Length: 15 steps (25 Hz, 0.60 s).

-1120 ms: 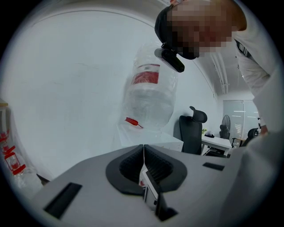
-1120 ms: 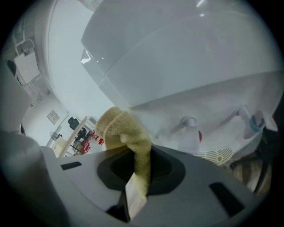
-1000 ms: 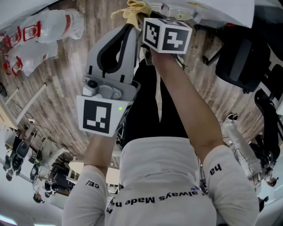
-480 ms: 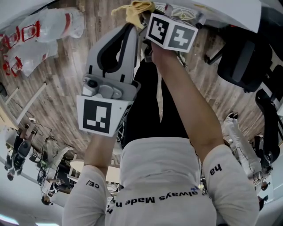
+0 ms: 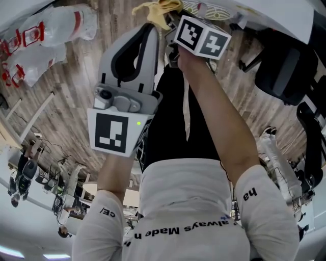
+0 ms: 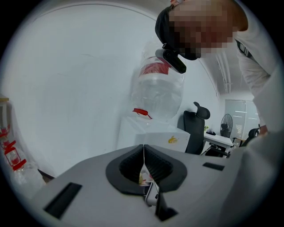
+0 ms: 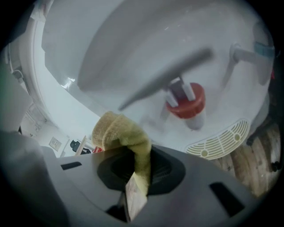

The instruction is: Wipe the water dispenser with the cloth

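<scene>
The white water dispenser (image 7: 146,57) fills the right gripper view, with its red tap (image 7: 188,104), a blue tap (image 7: 262,51) and the drip grille (image 7: 222,142). My right gripper (image 7: 142,155) is shut on a yellow cloth (image 7: 126,135) held close under the dispenser's front. In the head view the cloth (image 5: 158,9) pokes out past the right gripper (image 5: 173,23) near the grille (image 5: 204,7). My left gripper (image 5: 148,31) is raised beside it. Its jaws are shut with nothing in them (image 6: 143,153), and it looks toward the dispenser's bottle (image 6: 157,93).
Clear plastic bags (image 5: 51,30) with red print lie on the wood floor at the left. A black office chair (image 5: 285,61) stands to the right of the dispenser. A fan (image 6: 226,124) and a desk stand further back.
My right gripper with the cloth has shifted up and to the right along the dispenser's front. The left gripper has hardly moved.
</scene>
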Each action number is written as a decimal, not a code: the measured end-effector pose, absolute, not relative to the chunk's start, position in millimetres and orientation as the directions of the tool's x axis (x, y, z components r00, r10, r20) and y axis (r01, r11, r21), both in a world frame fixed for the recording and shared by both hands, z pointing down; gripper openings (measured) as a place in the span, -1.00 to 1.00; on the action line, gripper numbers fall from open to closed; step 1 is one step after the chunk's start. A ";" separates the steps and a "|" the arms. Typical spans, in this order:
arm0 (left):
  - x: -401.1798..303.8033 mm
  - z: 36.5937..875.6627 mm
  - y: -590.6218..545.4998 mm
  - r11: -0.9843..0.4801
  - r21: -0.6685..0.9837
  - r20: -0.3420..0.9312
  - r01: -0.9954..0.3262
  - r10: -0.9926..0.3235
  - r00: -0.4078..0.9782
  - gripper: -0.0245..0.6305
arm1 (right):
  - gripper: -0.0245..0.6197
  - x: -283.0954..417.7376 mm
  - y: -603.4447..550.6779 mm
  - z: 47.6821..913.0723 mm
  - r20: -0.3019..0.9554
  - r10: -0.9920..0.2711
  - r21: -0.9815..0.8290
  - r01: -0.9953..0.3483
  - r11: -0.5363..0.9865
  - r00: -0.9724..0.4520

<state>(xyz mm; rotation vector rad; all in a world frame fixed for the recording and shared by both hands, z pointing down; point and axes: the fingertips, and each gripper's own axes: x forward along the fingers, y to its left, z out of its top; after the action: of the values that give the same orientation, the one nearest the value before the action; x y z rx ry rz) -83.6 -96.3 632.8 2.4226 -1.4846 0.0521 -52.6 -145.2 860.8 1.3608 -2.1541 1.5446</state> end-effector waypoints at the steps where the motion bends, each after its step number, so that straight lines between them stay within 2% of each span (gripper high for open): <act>1: -83.2 631.9 -96.5 -0.423 0.233 0.178 -0.876 -0.867 0.466 -0.85 | -0.75 -51.5 -144.1 862.4 0.582 -0.577 -0.676 -0.735 0.049 -0.573; 15: -94.3 649.7 -96.5 -0.427 0.224 0.207 -0.876 -0.858 0.471 -0.85 | -0.75 -50.8 -144.9 909.4 0.606 -0.571 -0.642 -0.764 0.059 -0.554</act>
<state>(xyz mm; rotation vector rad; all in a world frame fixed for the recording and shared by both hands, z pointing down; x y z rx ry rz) -94.3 -96.5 649.7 2.4232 -1.4745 0.0877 -50.8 -144.9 909.4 1.3720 -2.1387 1.5010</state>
